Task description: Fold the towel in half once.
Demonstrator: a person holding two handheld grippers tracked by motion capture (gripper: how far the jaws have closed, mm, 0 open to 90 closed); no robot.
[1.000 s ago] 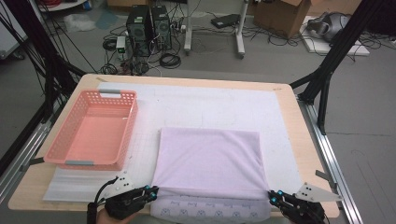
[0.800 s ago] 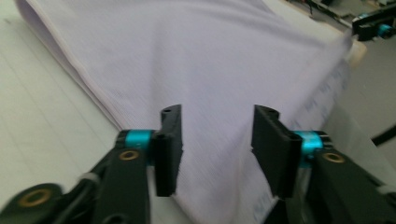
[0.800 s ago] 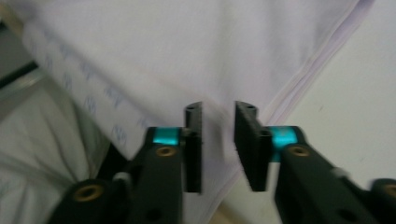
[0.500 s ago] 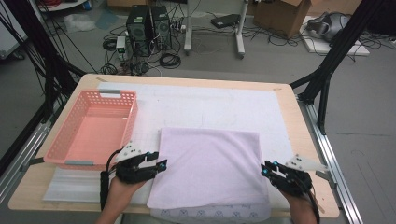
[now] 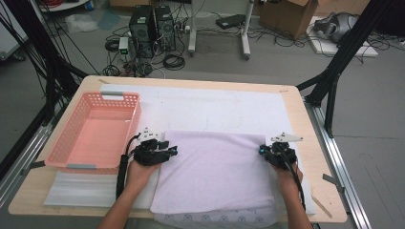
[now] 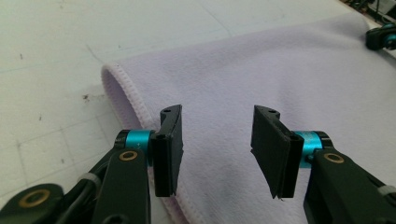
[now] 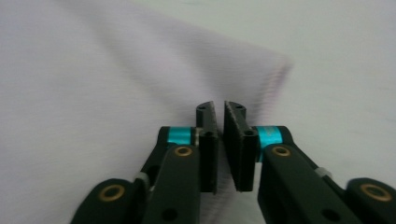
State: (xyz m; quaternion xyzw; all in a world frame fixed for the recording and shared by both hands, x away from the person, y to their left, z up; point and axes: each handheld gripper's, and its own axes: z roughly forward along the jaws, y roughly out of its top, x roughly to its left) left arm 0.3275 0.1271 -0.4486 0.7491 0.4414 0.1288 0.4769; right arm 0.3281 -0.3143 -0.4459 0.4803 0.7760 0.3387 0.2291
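A folded lilac towel (image 5: 215,171) lies flat on the near half of the bench (image 5: 305,119), resting on a white mat (image 5: 215,107) that covers most of the benchtop. The cloth is a soft, fleecy rectangle with a stitched hem along its edges; in the left gripper view its far left corner (image 6: 109,74) is rounded where the layers fold over. A patterned white layer (image 5: 215,220) peeks out under the towel's near edge. The left gripper (image 5: 173,151) sits at the towel's left edge, near the far corner; its jaws stand well apart over the hem, having just eased slightly closer, with the edge of the cloth below and between them but the pads not pressing on it. The right gripper (image 5: 261,150) sits at the towel's right edge, opposite the left one; the right gripper view is blurred, but its jaws (image 7: 219,140) are drawn almost together with only a thin slit left, having just been closing, and I cannot tell whether any cloth is pinched in it. Left of the towel, just beyond the left gripper, stands a pink plastic basket (image 5: 64,143) with perforated walls, and nothing lies in it.
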